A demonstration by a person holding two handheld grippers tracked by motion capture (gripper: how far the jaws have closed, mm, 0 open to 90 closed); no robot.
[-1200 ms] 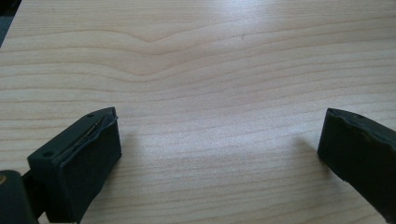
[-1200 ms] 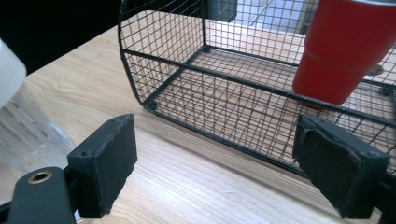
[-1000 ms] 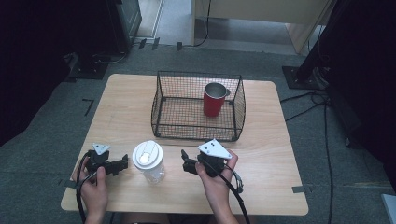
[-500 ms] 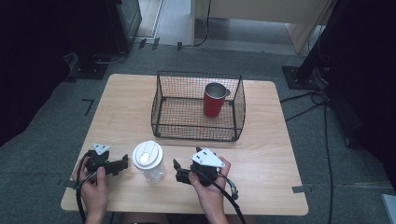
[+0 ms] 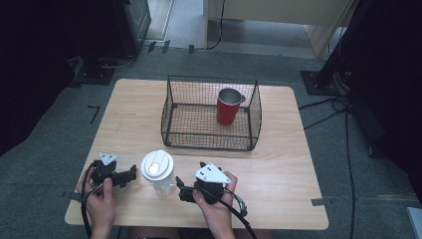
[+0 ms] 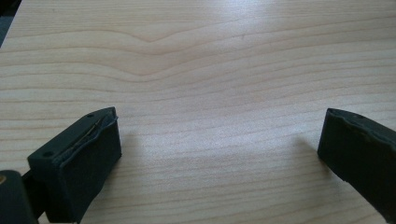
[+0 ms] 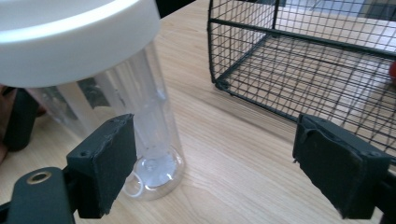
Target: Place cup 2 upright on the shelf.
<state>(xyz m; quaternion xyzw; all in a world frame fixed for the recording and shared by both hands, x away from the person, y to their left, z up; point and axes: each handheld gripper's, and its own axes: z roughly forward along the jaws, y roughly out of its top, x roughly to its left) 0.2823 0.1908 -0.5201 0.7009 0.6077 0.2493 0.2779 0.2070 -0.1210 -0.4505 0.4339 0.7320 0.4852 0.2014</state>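
A clear plastic tumbler [image 5: 158, 174] with a white lid stands upright near the table's front edge, between my two grippers. My left gripper [image 5: 132, 173] rests on the table just left of it, open, and its own view has bare wood between the jaws [image 6: 219, 154]. My right gripper [image 5: 181, 189] is just right of the tumbler and points at it, open. In the right gripper view [image 7: 215, 172] the tumbler [image 7: 140, 107] stands close, partly behind the left jaw and not between the jaws. A red metal cup [image 5: 227, 106] stands upright inside the black wire basket [image 5: 209, 142].
The basket [image 7: 299, 56] sits mid-table, its near wall a short way beyond both grippers. Bare wood [image 5: 278, 164] lies to the right of the right hand. Cables [image 5: 328, 107] and stand bases lie on the floor around the table.
My right gripper has come left and toward the front edge, turning to face the tumbler. The left gripper, tumbler, basket and cup have stayed put.
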